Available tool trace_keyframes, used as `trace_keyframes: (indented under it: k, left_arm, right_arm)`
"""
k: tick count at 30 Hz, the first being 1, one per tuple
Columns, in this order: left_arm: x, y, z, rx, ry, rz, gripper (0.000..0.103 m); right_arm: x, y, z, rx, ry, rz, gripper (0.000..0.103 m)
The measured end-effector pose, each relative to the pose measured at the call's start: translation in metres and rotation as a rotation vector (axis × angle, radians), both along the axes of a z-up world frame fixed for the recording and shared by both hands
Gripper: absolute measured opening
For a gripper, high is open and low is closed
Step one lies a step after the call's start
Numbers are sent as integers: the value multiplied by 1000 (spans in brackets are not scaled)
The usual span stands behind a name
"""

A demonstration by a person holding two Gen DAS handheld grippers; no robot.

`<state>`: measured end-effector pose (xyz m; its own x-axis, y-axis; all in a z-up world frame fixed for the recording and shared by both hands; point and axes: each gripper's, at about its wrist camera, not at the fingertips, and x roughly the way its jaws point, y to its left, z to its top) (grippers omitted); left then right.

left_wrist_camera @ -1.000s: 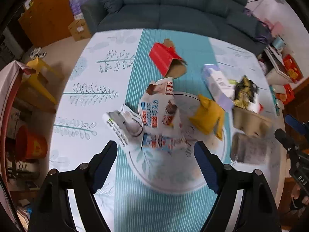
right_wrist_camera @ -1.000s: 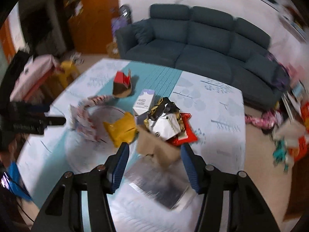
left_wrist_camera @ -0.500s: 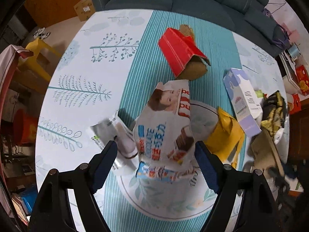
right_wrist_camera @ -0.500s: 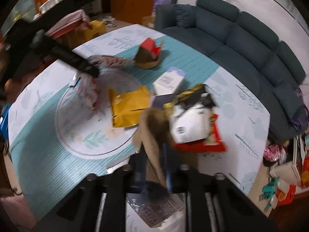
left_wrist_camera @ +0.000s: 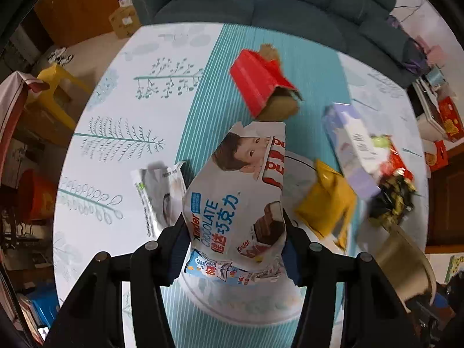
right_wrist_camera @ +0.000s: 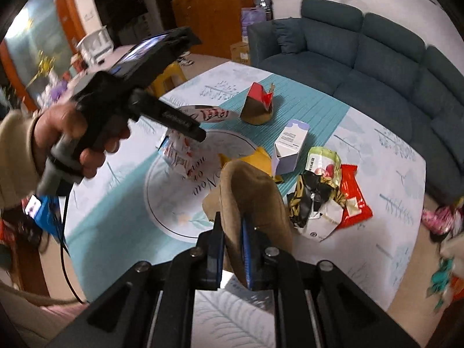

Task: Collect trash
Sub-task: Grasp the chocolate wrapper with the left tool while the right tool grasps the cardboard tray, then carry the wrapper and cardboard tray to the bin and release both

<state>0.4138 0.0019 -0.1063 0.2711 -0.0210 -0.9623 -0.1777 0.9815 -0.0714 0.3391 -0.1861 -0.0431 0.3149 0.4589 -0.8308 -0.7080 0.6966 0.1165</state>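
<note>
A crumpled Kinder chocolate wrapper [left_wrist_camera: 235, 191] stands between the fingers of my left gripper [left_wrist_camera: 235, 229]. Its jaws are closing and the pads touch the wrapper's sides. From the right wrist view, a hand holds that left gripper [right_wrist_camera: 185, 129] over the wrapper [right_wrist_camera: 179, 156]. My right gripper [right_wrist_camera: 233, 232] is shut on a bent brown cardboard piece [right_wrist_camera: 252, 194], held up off the table. A red cardboard box [left_wrist_camera: 258, 87], a purple-white carton [left_wrist_camera: 351, 150], a yellow bag [left_wrist_camera: 324, 203] and a silvery wrapper [left_wrist_camera: 156, 191] lie around.
Black-gold wrappers [right_wrist_camera: 313, 200] and a red packet [right_wrist_camera: 352, 200] lie to the right on the patterned tablecloth [left_wrist_camera: 116, 145]. A dark sofa [right_wrist_camera: 377, 66] runs behind the table. A yellow stool [left_wrist_camera: 55, 87] stands to the left of it.
My left gripper came down over the Kinder wrapper and its fingers drew in against it. My right gripper shut on the brown cardboard and raised it.
</note>
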Motion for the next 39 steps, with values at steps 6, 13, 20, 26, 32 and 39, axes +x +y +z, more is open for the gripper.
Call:
trace_keyframes:
  k: [6, 13, 20, 26, 32, 39]
  left_arm:
    - [-51, 1, 36, -42, -57, -30, 54]
    - [-124, 16, 76, -92, -127, -67, 54]
    - [-218, 39, 105, -98, -190, -172, 54]
    - [-305, 63, 111, -72, -217, -283, 54]
    - [-378, 79, 92, -74, -194, -345, 54]
    - [-429, 76, 53, -91, -97, -376, 54]
  right_arm:
    - [-12, -6, 6, 121, 112, -112, 11]
    - [-45, -1, 10, 236, 223, -214, 11]
    - [-115, 23, 16, 276, 246, -317, 11]
    - [-197, 60, 19, 279, 244, -367, 11]
    - [-274, 88, 5, 266, 261, -427, 11]
    - [-341, 102, -30, 166, 340, -455, 11]
